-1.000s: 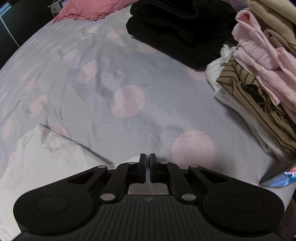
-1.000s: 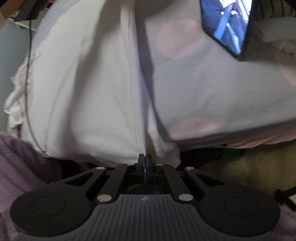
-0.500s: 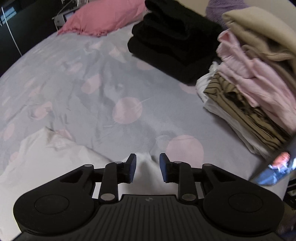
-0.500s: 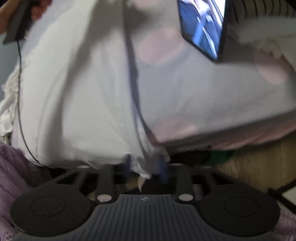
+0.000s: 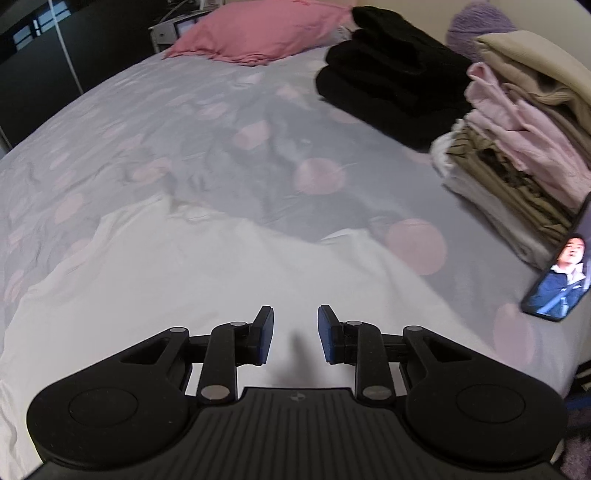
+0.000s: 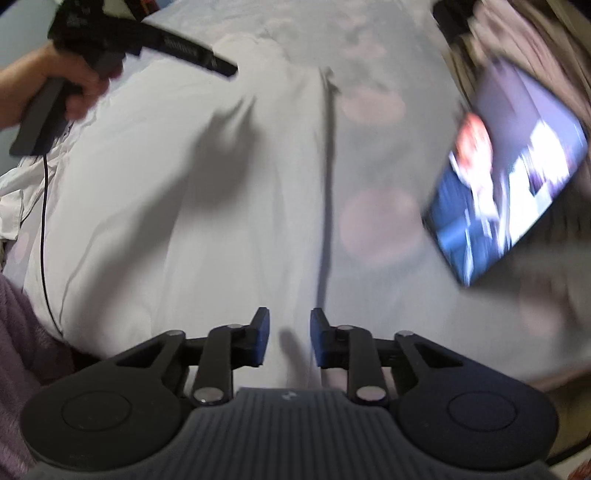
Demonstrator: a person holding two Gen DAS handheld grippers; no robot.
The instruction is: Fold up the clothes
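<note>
Matt white cloth garment (image 5: 192, 280) (creased), glossy phone (image 5: 561, 284)

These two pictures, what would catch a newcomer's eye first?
Probably the white garment spread flat on the spotted bedsheet, with the open left gripper and open right gripper poised over its near edge. Next, the lit phone leaning on a stack of folded clothes at the right, and the black folded pile beyond.

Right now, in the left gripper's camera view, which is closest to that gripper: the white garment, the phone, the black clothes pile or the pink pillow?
1. White garment, directly under the left gripper.
2. Phone, right.
3. Black clothes pile, far right.
4. Pink pillow, at the far end.
</note>
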